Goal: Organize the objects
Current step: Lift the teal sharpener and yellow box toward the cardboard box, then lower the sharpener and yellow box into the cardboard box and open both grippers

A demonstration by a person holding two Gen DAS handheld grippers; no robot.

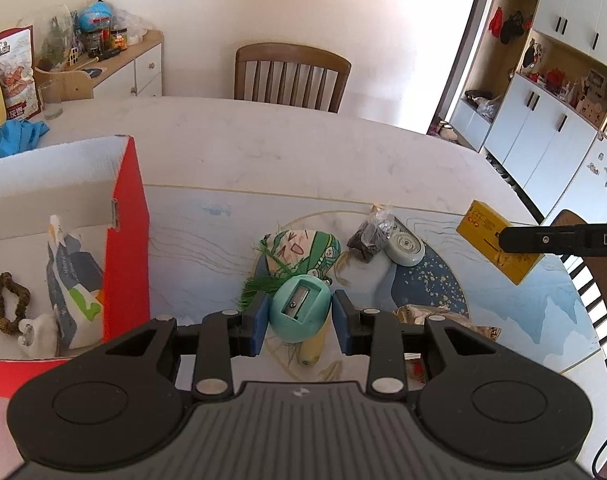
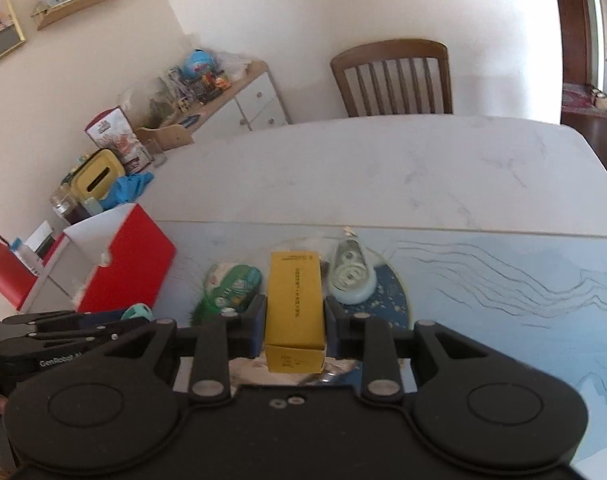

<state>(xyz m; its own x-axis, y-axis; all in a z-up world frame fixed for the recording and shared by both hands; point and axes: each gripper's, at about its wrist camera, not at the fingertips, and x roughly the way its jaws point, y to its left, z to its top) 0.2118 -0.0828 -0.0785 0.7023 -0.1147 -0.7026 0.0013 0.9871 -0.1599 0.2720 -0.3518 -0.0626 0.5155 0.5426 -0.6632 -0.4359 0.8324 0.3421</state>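
My left gripper (image 1: 301, 314) is shut on a teal egg-shaped pencil sharpener (image 1: 299, 312) and holds it above the mat, just right of the red box (image 1: 129, 240). My right gripper (image 2: 295, 320) is shut on a yellow carton (image 2: 295, 308) and holds it above the mat; the carton also shows at the right of the left wrist view (image 1: 499, 246). On the mat lie a painted fan with a green tassel (image 1: 303, 252), a small dark packet (image 1: 369, 238) and a correction-tape roller (image 1: 405, 246).
The red box holds a printed pouch (image 1: 69, 280), a bead bracelet (image 1: 9, 304) and a white figure (image 1: 33, 334). A wooden chair (image 1: 291, 76) stands beyond the marble table (image 1: 263, 140). A sideboard (image 1: 119, 68) with clutter is at the left.
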